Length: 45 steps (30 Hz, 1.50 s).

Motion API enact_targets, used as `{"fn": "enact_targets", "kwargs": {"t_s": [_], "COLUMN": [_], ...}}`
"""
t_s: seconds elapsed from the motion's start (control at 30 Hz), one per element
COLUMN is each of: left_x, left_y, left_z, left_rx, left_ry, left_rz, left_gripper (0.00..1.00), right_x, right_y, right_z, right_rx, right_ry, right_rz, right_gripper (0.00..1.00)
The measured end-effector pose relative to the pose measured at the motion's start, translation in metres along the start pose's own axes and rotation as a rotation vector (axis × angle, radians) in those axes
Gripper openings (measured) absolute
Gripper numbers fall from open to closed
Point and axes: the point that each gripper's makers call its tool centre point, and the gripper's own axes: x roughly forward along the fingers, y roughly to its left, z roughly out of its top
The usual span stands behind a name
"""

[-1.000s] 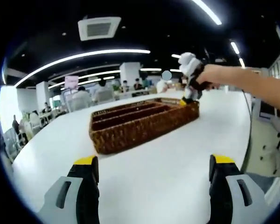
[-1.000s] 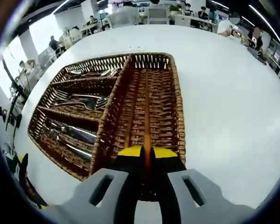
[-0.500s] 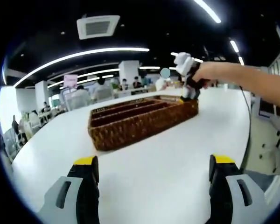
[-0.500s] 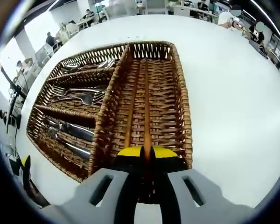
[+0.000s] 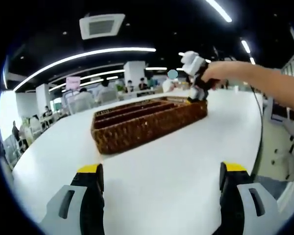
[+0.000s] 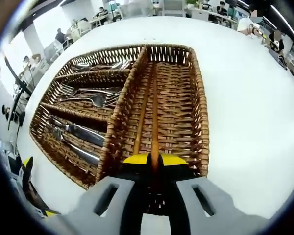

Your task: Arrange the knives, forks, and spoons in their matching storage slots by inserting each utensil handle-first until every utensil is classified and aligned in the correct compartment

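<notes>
A brown wicker tray point(image 6: 198, 105) lies on the white table. Its three short slots hold spoons point(image 6: 99, 65), forks point(image 6: 90, 97) and knives point(image 6: 78, 134). My right gripper point(image 6: 154, 159) is shut on a thin wooden chopstick point(image 6: 154, 117) that points along the tray's long slot. A second chopstick point(image 6: 141, 120) lies in that slot beside it. In the left gripper view the tray point(image 5: 147, 122) sits further off, with the right gripper point(image 5: 196, 73) over its far right end, held by a person's arm. My left gripper point(image 5: 161, 169) stands open over bare table, holding nothing.
The white table point(image 5: 176, 161) spreads wide around the tray; its edge runs down the right side. People sit at other tables point(image 5: 83, 100) in the background. A dark cable point(image 5: 258, 127) hangs by the table's right edge.
The right gripper, still shut on the chopstick, has shifted slightly over the tray's long slot. The left gripper's camera has dropped a little, its jaws still open.
</notes>
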Motion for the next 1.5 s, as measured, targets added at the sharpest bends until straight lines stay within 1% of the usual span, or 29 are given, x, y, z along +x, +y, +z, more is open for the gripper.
{"fn": "enact_targets", "kwargs": {"t_s": [0.17,0.43,0.6,0.73,0.83,0.87,0.9,0.93,0.97,1.0,1.03,1.1,1.13,1.17,1.2,1.27,1.33,1.37,1.4,1.5], "left_x": [0.001,0.002,0.002,0.002,0.001,0.001,0.001,0.001,0.001,0.001,0.002,0.002,0.002,0.002,0.002,0.003,0.002,0.002,0.002,0.001], "left_y": [0.0,-0.003,-0.004,-0.004,-0.003,-0.003,-0.003,-0.003,-0.003,-0.004,-0.004,-0.004,-0.005,-0.005,-0.006,-0.006,-0.006,-0.005,-0.005,-0.006], "left_z": [-0.001,-0.003,-0.001,0.001,0.002,0.001,0.001,0.001,0.001,0.0,0.0,0.0,0.0,0.0,0.001,0.001,0.002,0.003,0.003,0.005], "left_rx": [-0.001,0.006,0.011,0.013,0.012,0.012,0.011,0.01,0.009,0.005,0.004,0.003,0.002,0.002,0.0,-0.004,-0.005,-0.008,-0.013,-0.021], "left_ry": [0.002,0.009,0.006,0.002,0.0,0.001,0.003,0.002,0.002,0.002,0.002,0.001,0.0,0.0,-0.001,-0.003,-0.009,-0.012,-0.015,-0.033], "left_rz": [-0.001,-0.008,-0.011,-0.009,-0.007,-0.007,-0.006,-0.005,-0.006,-0.006,-0.006,-0.007,-0.007,-0.008,-0.009,-0.009,-0.005,-0.004,-0.002,0.0], "left_gripper": [1.0,1.0,1.0,1.0,1.0,1.0,1.0,1.0,1.0,1.0,1.0,1.0,1.0,1.0,1.0,1.0,1.0,1.0,1.0,0.98], "right_x": [-0.002,-0.004,-0.006,-0.01,-0.014,-0.021,-0.023,-0.029,-0.034,-0.037,-0.04,-0.046,-0.048,-0.049,-0.05,-0.054,-0.053,-0.058,-0.061,-0.066], "right_y": [0.003,0.003,0.012,0.011,0.012,0.013,0.014,0.015,0.017,0.02,0.02,0.023,0.023,0.024,0.025,0.027,0.027,0.028,0.03,0.035], "right_z": [0.0,0.0,0.0,0.004,0.008,0.017,0.018,0.024,0.027,0.028,0.028,0.027,0.027,0.034,0.035,0.03,0.036,0.028,0.024,0.019], "right_rx": [-0.017,-0.045,-0.043,-0.067,-0.091,-0.135,-0.152,-0.176,-0.205,-0.224,-0.219,-0.255,-0.255,-0.281,-0.287,-0.314,-0.322,-0.335,-0.36,-0.39], "right_ry": [-0.007,-0.016,-0.028,-0.052,-0.084,-0.143,-0.156,-0.205,-0.239,-0.252,-0.263,-0.281,-0.288,-0.298,-0.306,-0.33,-0.335,-0.344,-0.35,-0.367], "right_rz": [0.027,0.05,0.101,0.091,0.102,0.102,0.104,0.103,0.109,0.12,0.121,0.127,0.126,0.125,0.125,0.126,0.127,0.124,0.127,0.142], "right_gripper": [0.08,0.1,0.11,0.12,0.12,0.12,0.12,0.12,0.13,0.13,0.13,0.14,0.16,0.18,0.2,0.22,0.24,0.24,0.24,0.28]}}
